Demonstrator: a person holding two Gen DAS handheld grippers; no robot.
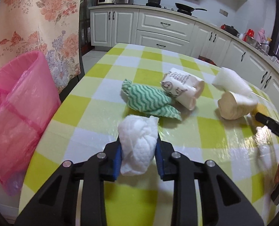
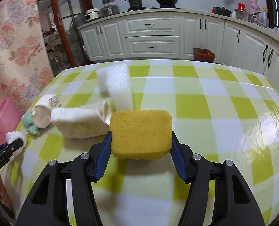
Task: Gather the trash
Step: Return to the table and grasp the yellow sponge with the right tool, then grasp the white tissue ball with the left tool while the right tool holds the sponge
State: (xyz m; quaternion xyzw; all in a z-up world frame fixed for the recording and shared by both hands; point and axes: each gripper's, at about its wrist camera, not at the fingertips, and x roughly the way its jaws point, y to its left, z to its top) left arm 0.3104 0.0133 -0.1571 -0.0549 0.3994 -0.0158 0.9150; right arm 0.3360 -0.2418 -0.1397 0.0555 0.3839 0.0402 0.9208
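**Pink bag sits at nine o'clock of the loaded left gripper**

The left gripper (image 1: 138, 153) is clamped on a wad of white tissue (image 1: 137, 146), its blue pads pressing both sides, the wad standing roughly along the fingers and poking out ahead of them. The pink trash bag (image 1: 17, 101) hangs open beside the table's edge at about nine o'clock in the left wrist view, off the checked tablecloth (image 1: 105, 75), so the drop looks to call for a swing leftward across the table edge rather than any reach forward. This hand is clearly the nearer one to the bag.

The right gripper (image 2: 141, 141) is closed on a yellow sponge (image 2: 141, 133), held by its short ends with its long side running across the jaws. From the right wrist view the bag shows only as a pink sliver at nine o'clock, beyond the left gripper, so the right hand would probably have to cross the other hand's path or wait its turn.

Left on the table: a green-striped cloth (image 1: 150, 101) at twelve o'clock of the left gripper, a crushed paper cup (image 1: 182, 88) touching it at one o'clock, a beige packet (image 1: 231, 107) and a blurred white foam block (image 1: 231, 82) at two o'clock
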